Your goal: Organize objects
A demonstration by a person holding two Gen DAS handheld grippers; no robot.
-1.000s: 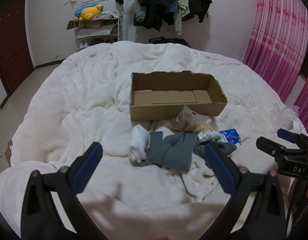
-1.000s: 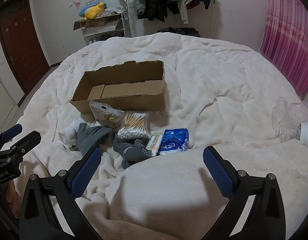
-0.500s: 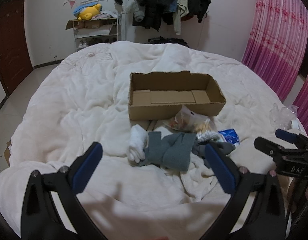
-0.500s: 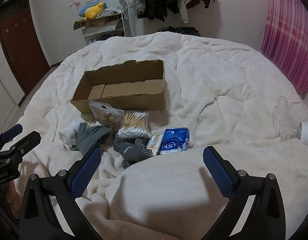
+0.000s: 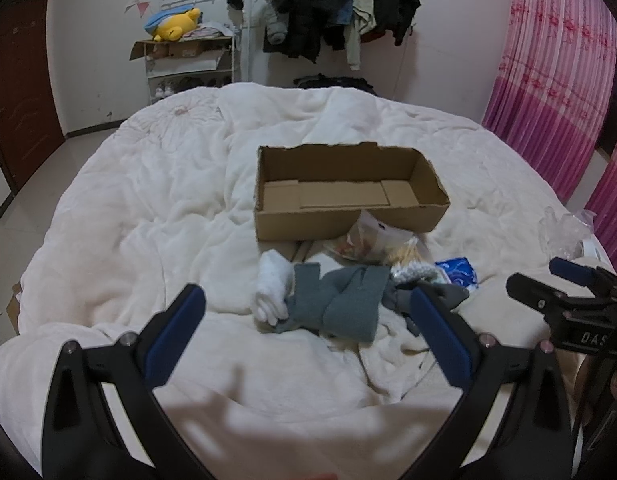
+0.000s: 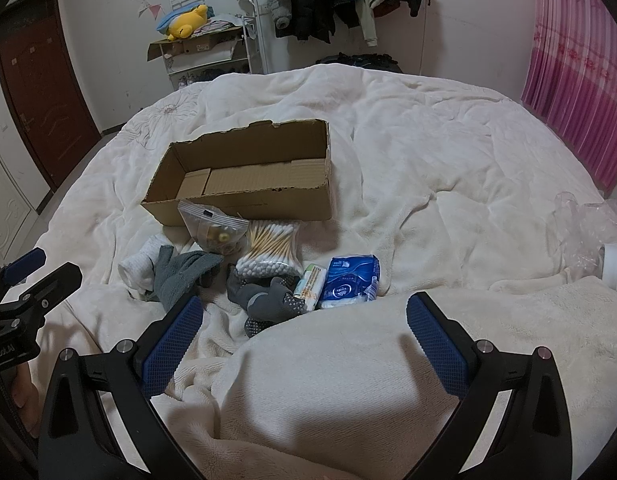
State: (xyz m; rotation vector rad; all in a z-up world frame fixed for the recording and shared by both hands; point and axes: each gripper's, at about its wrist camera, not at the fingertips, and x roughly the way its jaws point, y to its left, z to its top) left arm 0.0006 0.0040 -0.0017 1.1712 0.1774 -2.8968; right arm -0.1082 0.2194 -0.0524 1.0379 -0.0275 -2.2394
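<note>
A: What is lying on the left of the bed (image 6: 448,152)?

B: A white sock (image 6: 138,266) is lying there, rolled up. A grey cloth (image 6: 180,276) is lying just beside it and touching it.

A: And the left claw (image 5: 304,334)?

B: It is hanging over the blanket, near the sock and the cloth. Its jaws are standing wide open and it is holding nothing.

A: What is sitting in the middle?

B: A box (image 6: 244,176) is sitting open on the bed with nothing in it. A clear bag (image 6: 214,230) is leaning against its front wall. A pack of cotton buds (image 6: 270,250) is lying next to the bag. Dark socks (image 6: 264,300) are lying in front of the buds.

A: What is lying more to the right?

B: A small green pack (image 6: 310,284) is lying there, and a blue tissue pack (image 6: 350,282) is touching it.

A: And the right claw (image 6: 304,340)?

B: It is hanging over a fold of blanket, near the packs. It is wide open too, and it is holding nothing.

A: Anything far right?

B: Crinkly clear plastic (image 6: 584,228) is lying at the edge of the bed, well apart from the rest.
</note>
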